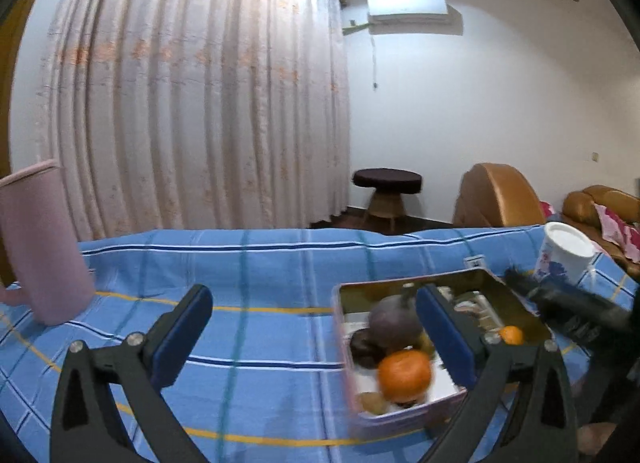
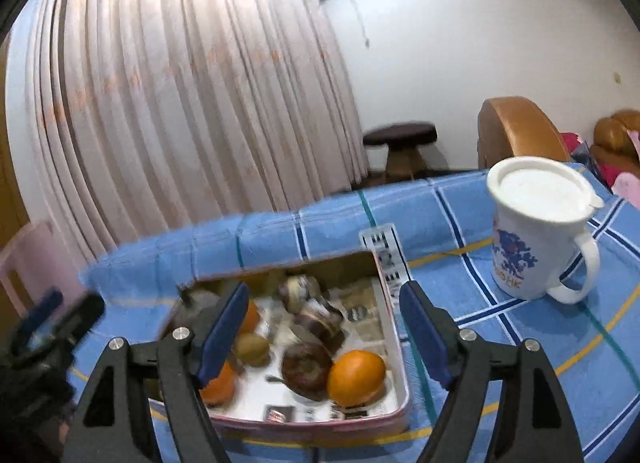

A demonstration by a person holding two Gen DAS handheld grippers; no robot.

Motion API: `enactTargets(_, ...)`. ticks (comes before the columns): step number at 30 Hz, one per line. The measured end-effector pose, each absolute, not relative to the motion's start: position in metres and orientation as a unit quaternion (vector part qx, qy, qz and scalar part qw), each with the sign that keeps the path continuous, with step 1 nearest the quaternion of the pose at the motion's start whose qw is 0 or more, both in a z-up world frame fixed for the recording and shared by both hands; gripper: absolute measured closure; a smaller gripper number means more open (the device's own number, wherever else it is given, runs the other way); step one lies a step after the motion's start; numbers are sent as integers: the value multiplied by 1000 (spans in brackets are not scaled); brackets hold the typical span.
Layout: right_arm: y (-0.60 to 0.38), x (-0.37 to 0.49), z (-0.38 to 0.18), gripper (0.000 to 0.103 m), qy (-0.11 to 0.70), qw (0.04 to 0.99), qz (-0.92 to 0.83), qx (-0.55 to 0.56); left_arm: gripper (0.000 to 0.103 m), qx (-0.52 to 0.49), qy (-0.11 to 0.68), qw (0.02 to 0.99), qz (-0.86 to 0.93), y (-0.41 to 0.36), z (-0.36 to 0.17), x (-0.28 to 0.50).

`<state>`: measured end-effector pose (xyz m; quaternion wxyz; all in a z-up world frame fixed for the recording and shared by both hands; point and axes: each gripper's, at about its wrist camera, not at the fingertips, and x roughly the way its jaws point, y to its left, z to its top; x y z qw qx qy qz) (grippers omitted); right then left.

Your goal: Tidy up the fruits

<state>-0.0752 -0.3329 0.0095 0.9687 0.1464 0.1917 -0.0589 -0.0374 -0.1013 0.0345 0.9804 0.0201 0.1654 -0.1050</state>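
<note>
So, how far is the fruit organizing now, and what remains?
Looks nearly done: the tin already holds the oranges, a kiwi and dark fruits. In hand: nothing; the left gripper and right gripper are both open and empty. No loose fruit shows on the blue cloth.

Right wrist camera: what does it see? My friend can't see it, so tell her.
An open tin of fruit sits on a blue checked cloth, with an orange and darker fruits inside. The right tongs hang open above it, gripping nothing. A white lidded mug stands to the right.
</note>
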Motion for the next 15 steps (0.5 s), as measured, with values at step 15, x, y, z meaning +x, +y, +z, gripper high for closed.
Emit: enactTargets(15, -280, -120, 26, 14, 84, 986, -112, 91, 0, 29, 159, 984, -72, -73, 23, -52)
